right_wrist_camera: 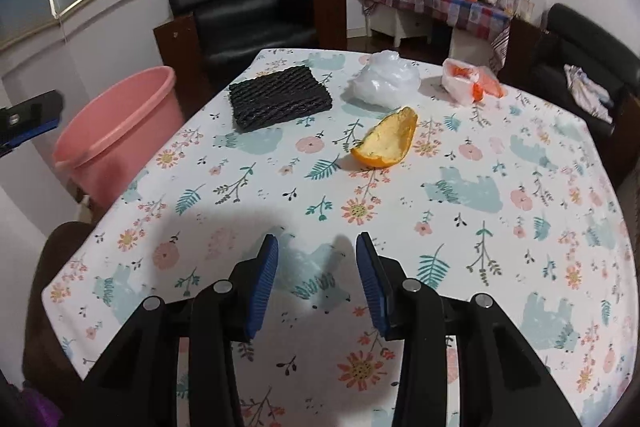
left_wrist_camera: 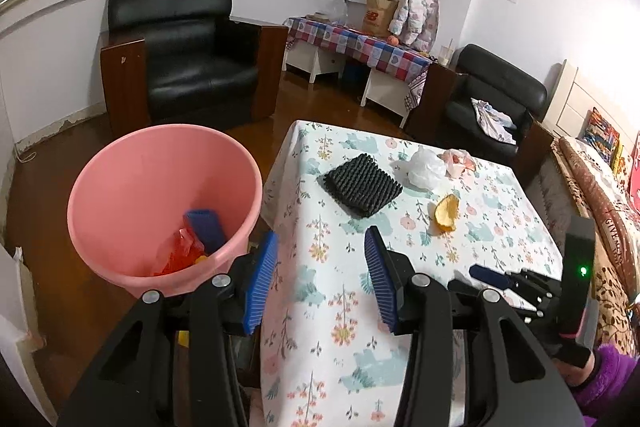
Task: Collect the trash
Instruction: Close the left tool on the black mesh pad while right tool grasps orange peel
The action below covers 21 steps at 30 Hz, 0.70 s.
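Table (right_wrist_camera: 500, 227) under a floral cloth, filling most of the right view. Pink bin (left_wrist_camera: 160, 187) on the floor just beside its left edge, holding red and blue scraps. On the far half of the table: black mesh pad (right_wrist_camera: 280, 99), white bag (right_wrist_camera: 384, 83), orange peel (right_wrist_camera: 386, 141), all well ahead of both grippers. Left gripper (left_wrist_camera: 320, 279) jaws spread, empty, over the table's edge by the bin. Right gripper (right_wrist_camera: 316, 283) jaws spread, empty, above bare cloth.
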Each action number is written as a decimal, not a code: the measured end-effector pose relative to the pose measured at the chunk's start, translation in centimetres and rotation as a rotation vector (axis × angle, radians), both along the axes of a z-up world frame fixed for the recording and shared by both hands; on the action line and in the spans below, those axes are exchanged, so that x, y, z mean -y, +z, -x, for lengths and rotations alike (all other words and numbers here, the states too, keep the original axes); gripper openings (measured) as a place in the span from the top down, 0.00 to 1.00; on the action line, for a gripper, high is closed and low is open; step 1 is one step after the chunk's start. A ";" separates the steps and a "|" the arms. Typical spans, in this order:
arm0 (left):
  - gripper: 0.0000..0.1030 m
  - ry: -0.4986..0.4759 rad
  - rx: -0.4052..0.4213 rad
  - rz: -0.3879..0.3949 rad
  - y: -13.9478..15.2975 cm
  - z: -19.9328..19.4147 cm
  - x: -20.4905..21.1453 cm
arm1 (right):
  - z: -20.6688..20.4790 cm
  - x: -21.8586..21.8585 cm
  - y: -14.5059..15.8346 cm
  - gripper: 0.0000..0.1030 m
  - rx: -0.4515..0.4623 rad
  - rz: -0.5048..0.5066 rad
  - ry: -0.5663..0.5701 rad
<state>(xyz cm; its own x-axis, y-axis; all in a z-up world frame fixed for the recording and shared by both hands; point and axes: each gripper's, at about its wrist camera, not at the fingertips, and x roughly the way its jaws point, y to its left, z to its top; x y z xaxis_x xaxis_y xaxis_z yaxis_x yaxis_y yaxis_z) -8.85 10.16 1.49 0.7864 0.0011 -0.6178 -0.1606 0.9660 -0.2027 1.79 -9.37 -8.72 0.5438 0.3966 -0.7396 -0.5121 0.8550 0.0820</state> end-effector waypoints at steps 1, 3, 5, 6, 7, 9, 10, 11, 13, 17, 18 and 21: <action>0.56 -0.004 0.000 0.004 0.0 -0.1 0.1 | 0.0 0.0 0.1 0.61 -0.003 -0.003 0.007; 0.56 -0.010 -0.003 0.008 0.0 -0.2 0.3 | 0.3 -0.1 0.1 0.61 -0.007 -0.004 0.024; 0.56 -0.022 -0.009 0.009 -0.1 -0.4 0.6 | 0.2 -0.2 0.2 0.61 -0.010 -0.004 0.032; 0.56 -0.028 -0.010 0.010 -0.1 -0.4 0.7 | 0.2 -0.2 0.2 0.61 -0.013 -0.006 0.036; 0.56 -0.038 -0.012 0.014 -0.2 -0.6 0.8 | 0.1 -0.2 0.2 0.61 -0.013 -0.009 0.037; 0.56 -0.051 -0.018 0.019 -0.4 -1.0 0.9 | -0.1 -0.1 0.3 0.61 -0.011 -0.015 0.032; 0.56 -0.059 -0.024 0.019 -0.5 -1.3 1.2 | -0.3 0.0 0.4 0.61 -0.014 -0.020 0.029; 0.56 -0.067 -0.031 0.019 -0.8 -1.5 1.6 | -0.5 0.0 0.4 0.61 -0.017 -0.025 0.028; 0.56 -0.085 -0.045 0.015 -1.3 -2.0 2.3 | -0.5 0.3 0.4 0.61 -0.007 -0.035 0.021; 0.56 -0.123 -0.063 0.031 -2.2 -3.1 4.0 | -0.1 0.8 1.1 0.61 0.056 -0.041 -0.004; 0.56 -0.133 -0.066 0.039 -2.4 -3.3 4.4 | -0.1 0.8 1.5 0.61 0.085 -0.032 -0.010; 0.56 -0.186 -0.074 0.033 -3.0 -4.1 6.0 | 0.0 0.8 2.5 0.57 0.163 0.003 -0.009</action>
<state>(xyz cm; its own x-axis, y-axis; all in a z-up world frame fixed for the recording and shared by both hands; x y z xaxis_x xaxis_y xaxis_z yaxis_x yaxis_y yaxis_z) -4.70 4.20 -1.48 0.7238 -0.1611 -0.6709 0.0043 0.9734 -0.2291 1.82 -10.13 -6.22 0.6601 0.3889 -0.6427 -0.5107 0.8597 -0.0044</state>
